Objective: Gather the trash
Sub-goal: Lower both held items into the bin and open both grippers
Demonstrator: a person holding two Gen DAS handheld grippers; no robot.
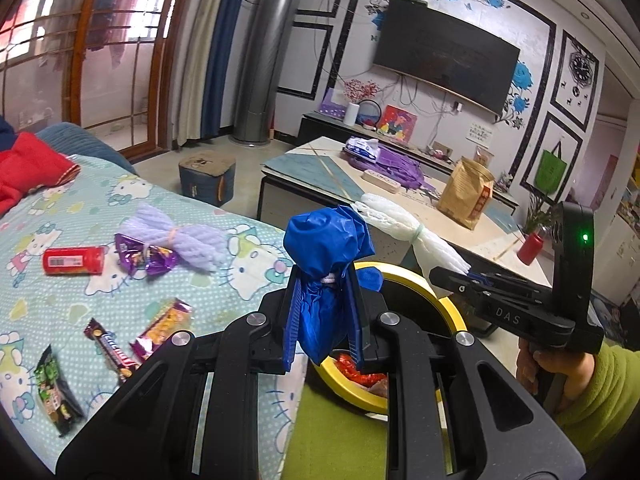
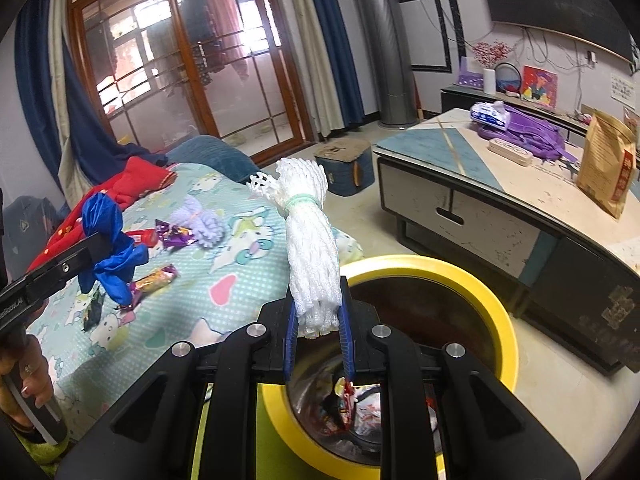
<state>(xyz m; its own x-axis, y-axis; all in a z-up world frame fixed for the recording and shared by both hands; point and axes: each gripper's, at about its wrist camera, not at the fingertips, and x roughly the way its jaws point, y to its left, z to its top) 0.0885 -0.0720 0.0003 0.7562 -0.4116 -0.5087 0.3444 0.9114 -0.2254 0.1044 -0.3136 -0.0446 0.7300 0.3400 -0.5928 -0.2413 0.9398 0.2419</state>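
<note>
My left gripper (image 1: 323, 280) is shut on a crumpled blue plastic bag (image 1: 326, 240), held beside the yellow-rimmed trash bin (image 1: 448, 304). It also shows in the right wrist view (image 2: 110, 248). My right gripper (image 2: 318, 300) is shut on a white foam net bundle (image 2: 308, 240), held over the near rim of the bin (image 2: 500, 312), which holds wrappers (image 2: 348, 400). The bundle also shows in the left wrist view (image 1: 404, 224). On the bed lie a purple foam net (image 1: 180, 236), a red can (image 1: 74, 260), a purple wrapper (image 1: 146, 258) and several snack wrappers (image 1: 112, 350).
The Hello Kitty bedsheet (image 1: 100, 200) covers the bed on the left, with a red cloth (image 1: 28, 168) at its far end. A low coffee table (image 2: 520, 200) stands right of the bin, holding a brown paper bag (image 2: 608, 164) and purple bag (image 2: 528, 136). A small stool (image 2: 344, 164) is on the floor.
</note>
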